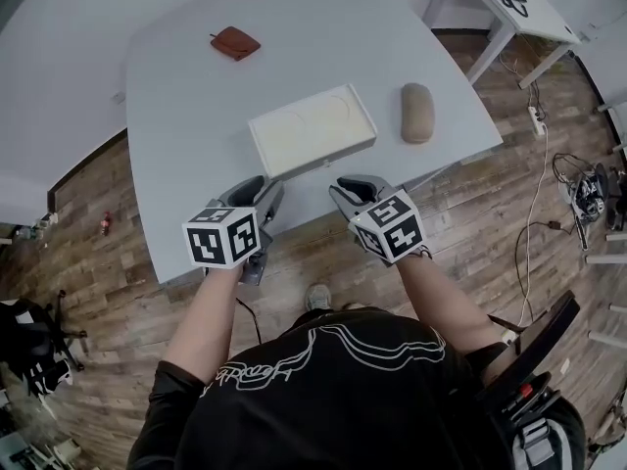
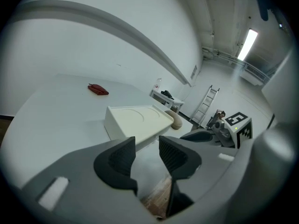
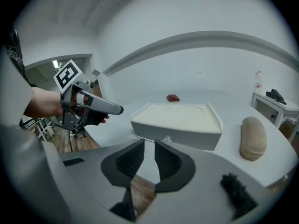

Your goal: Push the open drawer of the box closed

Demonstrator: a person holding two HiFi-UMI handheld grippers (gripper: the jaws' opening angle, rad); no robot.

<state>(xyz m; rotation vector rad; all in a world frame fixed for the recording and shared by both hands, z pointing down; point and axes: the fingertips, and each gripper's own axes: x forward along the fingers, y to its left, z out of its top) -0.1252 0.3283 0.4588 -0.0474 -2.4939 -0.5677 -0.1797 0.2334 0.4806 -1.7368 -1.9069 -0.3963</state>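
A cream box (image 1: 312, 130) lies flat in the middle of the white table (image 1: 196, 116). Its front face carries a small clear knob (image 3: 167, 138) and looks about flush with the box. My left gripper (image 1: 263, 190) hovers at the table's near edge, just short of the box's left front corner, open with nothing between its jaws. My right gripper (image 1: 355, 186) is beside it, facing the box's right front, its jaws a narrow gap apart and empty. Neither touches the box. The left gripper view has the box (image 2: 138, 120) just beyond the jaw tips.
A tan oblong object (image 1: 416, 113) lies right of the box, and a red-brown item (image 1: 234, 42) sits at the far side of the table. A second white table (image 1: 509, 8) stands at back right. Cables (image 1: 539, 174) run over the wooden floor.
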